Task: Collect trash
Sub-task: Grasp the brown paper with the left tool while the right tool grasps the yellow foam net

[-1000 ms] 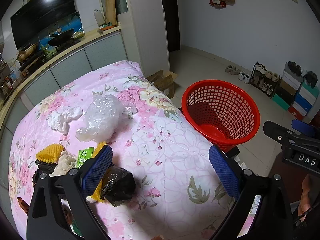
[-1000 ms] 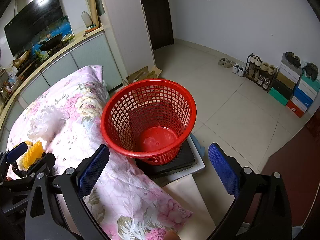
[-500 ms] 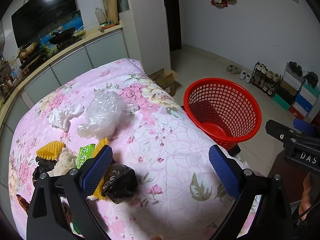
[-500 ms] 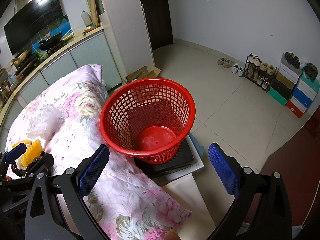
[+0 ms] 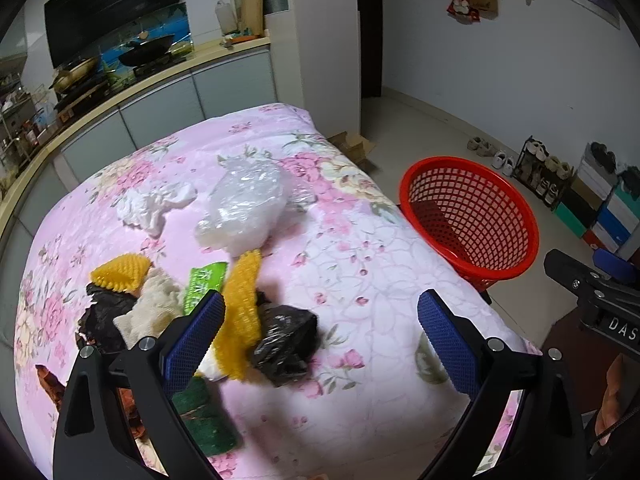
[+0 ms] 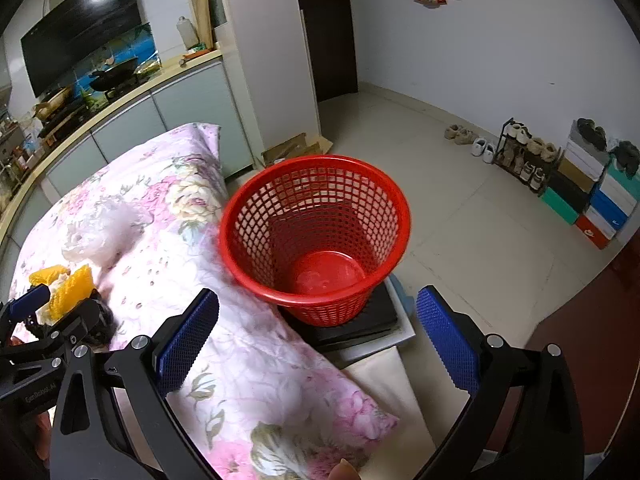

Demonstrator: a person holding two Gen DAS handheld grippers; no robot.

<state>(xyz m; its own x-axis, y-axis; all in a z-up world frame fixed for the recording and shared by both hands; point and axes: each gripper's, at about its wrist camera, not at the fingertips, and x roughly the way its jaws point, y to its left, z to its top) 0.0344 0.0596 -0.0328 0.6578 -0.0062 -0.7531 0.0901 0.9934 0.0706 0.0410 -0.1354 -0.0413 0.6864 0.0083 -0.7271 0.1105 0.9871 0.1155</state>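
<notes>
Soft, even indoor light fills both my views, a little dim toward the dark vignetted corners. Glare streaks the black range hood (image 5: 112,4), and the floral cloth (image 5: 360,248) looks slightly washed out. Fisheye bending curves the walls and bench edge. Motion blur smears the red basket (image 6: 316,236) rim and cloth beside it.

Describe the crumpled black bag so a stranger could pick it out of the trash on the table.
Start at the table under the pink floral cloth, beside the red basket. In the trash pile near the left gripper, find the long yellow foam net. The black bag touches its right edge: glossy, dark and wrinkled, the piece closest to the basket side.
</notes>
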